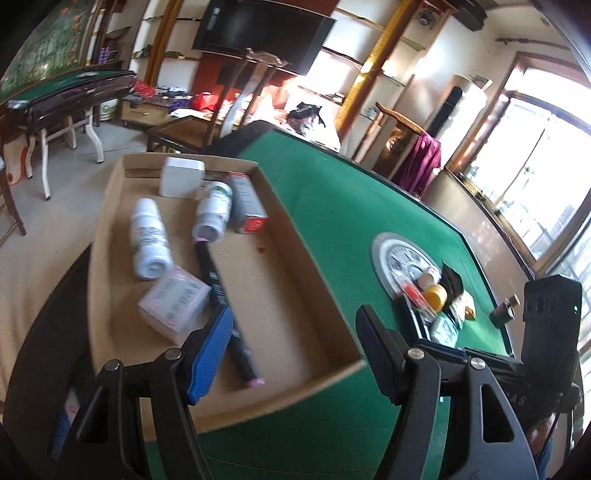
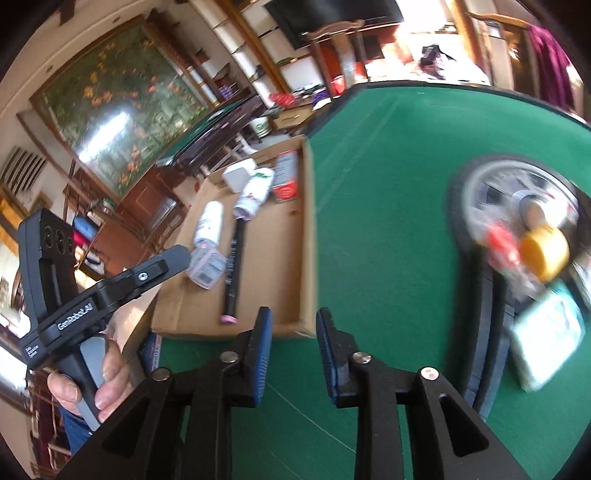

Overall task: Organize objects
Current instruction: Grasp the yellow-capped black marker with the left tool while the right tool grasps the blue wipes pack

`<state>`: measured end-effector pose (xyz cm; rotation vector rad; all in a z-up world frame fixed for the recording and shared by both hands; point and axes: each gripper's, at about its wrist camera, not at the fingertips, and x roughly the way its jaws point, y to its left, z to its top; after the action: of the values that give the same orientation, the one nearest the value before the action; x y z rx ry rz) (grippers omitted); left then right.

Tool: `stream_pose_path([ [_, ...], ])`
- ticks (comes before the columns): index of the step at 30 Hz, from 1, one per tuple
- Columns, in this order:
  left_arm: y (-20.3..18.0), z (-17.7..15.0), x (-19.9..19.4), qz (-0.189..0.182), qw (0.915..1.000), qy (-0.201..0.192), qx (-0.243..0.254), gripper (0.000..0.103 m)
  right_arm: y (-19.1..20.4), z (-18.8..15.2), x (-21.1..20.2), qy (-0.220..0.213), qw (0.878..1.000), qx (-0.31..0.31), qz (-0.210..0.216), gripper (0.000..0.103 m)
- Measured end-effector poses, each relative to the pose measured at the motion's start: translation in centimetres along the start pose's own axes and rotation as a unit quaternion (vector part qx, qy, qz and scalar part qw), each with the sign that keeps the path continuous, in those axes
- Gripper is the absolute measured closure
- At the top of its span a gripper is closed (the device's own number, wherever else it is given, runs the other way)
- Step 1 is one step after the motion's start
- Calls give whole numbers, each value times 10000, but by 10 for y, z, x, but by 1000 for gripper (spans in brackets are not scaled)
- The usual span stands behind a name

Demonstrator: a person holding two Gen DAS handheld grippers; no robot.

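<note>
green felt table | cardboard tray of bottles | left gripper, right gripper both spread, empty | shelves, TV behind

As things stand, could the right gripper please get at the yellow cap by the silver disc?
Probably yes: the right gripper is open and empty, and only bare green felt separates it from the yellow cap.

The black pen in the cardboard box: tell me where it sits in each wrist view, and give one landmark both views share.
Left wrist view: the black pen lies lower centre-left, running diagonally from a white bottle down toward the left gripper.
Right wrist view: the pen lies left of centre, nearly vertical, pink end nearest the camera.
Shared landmark: the cardboard box on the green table.
</note>
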<state>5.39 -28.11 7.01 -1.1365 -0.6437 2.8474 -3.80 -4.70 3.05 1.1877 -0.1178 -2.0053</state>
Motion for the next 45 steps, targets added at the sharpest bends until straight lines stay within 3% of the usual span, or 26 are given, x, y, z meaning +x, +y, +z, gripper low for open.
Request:
stream_pose_path([
  [4,-40,-7,17,-159,9991,256,292,34,-41,-11,-35,-250,9986,459,-101,72],
  [8,-89,-17,50,-178,9955,677,643,34,-87,-18,-74,-685,9922,958,-407,59],
  [10,-109,-20,70,-107,9928,926,746,34,-105,-22,-87,-823,9887,1182,-421,58],
  [14,-141,-26,110,-155,9861,1420,847,36,-140,-28,-96,-867,9789,1760,-570,58],
  [18,-154,-29,132,128,9822,1628,926,44,-156,-29,-99,-833,9711,2148,-625,58],
  [23,-160,-30,150,229,9808,1722,887,45,-162,-31,-102,-831,9683,2268,-635,56],
  [24,-162,-31,153,295,9803,1719,928,49,-163,-32,-101,-835,9680,2283,-627,55],
  [27,-166,-36,161,394,9776,1788,1041,86,-166,-32,-96,-782,9670,2314,-727,54],
  [28,-167,-38,162,484,9774,1709,1145,89,-166,-32,-95,-774,9666,2326,-745,54],
  [32,-163,-45,156,564,9766,1578,1349,89,-168,-34,-90,-649,9642,2410,-890,42],
  [36,-154,-51,150,618,9778,1345,1486,89,-163,-27,-80,-537,9623,2450,-1051,38],
  [45,-145,-50,146,373,9814,1231,1424,89,-140,-9,-47,-254,9492,2108,-2323,33],
])
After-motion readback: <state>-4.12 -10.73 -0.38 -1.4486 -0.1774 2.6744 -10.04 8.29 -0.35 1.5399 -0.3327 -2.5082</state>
